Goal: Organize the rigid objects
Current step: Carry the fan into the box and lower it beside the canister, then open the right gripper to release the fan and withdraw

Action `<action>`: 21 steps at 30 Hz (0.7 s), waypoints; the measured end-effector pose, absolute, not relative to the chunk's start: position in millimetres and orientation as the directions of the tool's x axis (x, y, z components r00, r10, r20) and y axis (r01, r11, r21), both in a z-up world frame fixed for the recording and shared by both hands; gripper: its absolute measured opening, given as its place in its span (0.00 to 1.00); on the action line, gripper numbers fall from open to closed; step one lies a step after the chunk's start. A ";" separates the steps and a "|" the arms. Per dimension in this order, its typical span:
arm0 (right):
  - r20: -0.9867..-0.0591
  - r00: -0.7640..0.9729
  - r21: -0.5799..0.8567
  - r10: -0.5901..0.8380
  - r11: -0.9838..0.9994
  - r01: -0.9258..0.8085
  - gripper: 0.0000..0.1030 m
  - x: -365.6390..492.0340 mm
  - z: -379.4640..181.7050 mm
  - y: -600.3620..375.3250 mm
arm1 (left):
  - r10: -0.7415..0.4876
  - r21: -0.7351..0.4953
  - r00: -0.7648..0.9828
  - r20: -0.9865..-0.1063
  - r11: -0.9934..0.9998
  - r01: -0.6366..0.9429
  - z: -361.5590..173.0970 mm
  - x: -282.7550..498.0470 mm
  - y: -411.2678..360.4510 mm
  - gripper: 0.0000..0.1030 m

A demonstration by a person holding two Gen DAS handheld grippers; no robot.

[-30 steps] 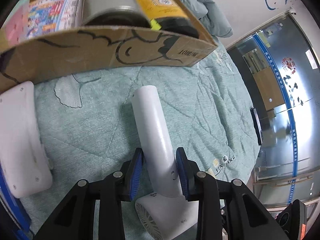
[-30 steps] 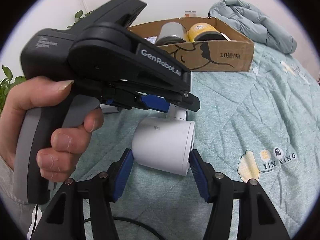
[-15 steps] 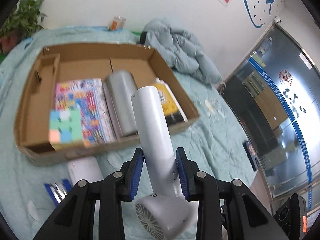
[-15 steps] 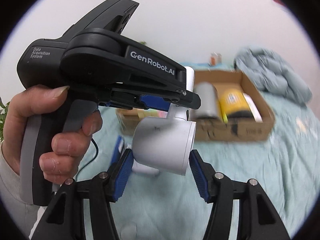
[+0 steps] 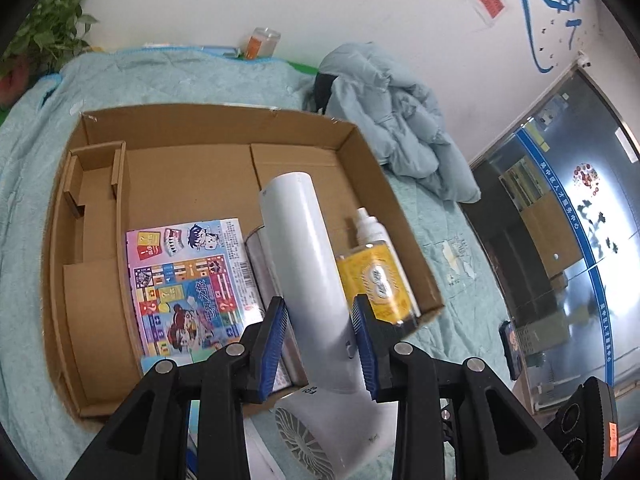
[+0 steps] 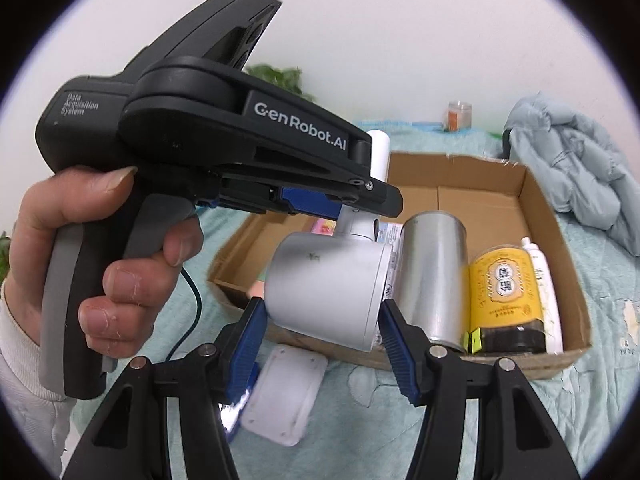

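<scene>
A white hair dryer is carried by both grippers above the near edge of a cardboard box (image 5: pixel 96 184). My left gripper (image 5: pixel 319 305) is shut on its handle (image 5: pixel 304 256), which points out over the box. My right gripper (image 6: pixel 321 312) is shut on its round barrel (image 6: pixel 324 292). A hand (image 6: pixel 100 264) grips the left gripper's black housing (image 6: pixel 224 128) in the right wrist view. Inside the box lie a colourful game pack (image 5: pixel 188 288), a silver can (image 6: pixel 434 276), a yellow bottle (image 6: pixel 504 300) and a white bottle (image 6: pixel 540 280).
The box sits on a teal bedspread (image 5: pixel 36 128). A flat white device (image 6: pixel 288 392) lies on the bed before the box. A crumpled pale blue jacket (image 5: pixel 396 124) lies beyond it. The box's back and left parts (image 5: pixel 188 176) show bare cardboard. Glass doors (image 5: pixel 560 240) stand at right.
Both grippers have lifted the hair dryer off the bed and carried it toward the box. The left wrist view went from the box's front wall to looking down into it.
</scene>
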State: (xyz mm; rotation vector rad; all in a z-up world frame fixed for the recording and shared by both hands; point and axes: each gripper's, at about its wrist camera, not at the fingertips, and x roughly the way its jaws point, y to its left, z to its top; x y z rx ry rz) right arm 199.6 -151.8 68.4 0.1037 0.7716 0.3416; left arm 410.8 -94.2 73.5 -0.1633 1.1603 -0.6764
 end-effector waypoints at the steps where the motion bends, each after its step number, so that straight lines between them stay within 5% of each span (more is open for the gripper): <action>1: -0.681 0.647 0.223 0.344 0.938 -0.264 0.55 207.5 63.2 -153.0 | -0.565 -0.456 0.214 -0.797 0.795 0.400 65.1 418.1 -95.2 0.30; 8: -0.754 0.551 0.274 0.357 0.934 -0.230 0.55 237.3 30.2 -150.9 | -0.556 -0.500 0.104 -0.824 0.802 0.328 -0.1 455.0 -93.7 0.30; 21: -0.794 0.487 0.298 0.363 0.931 -0.209 0.56 259.9 10.5 -150.8 | -0.533 -0.502 0.038 -0.845 0.817 0.285 -36.2 465.5 -82.0 0.32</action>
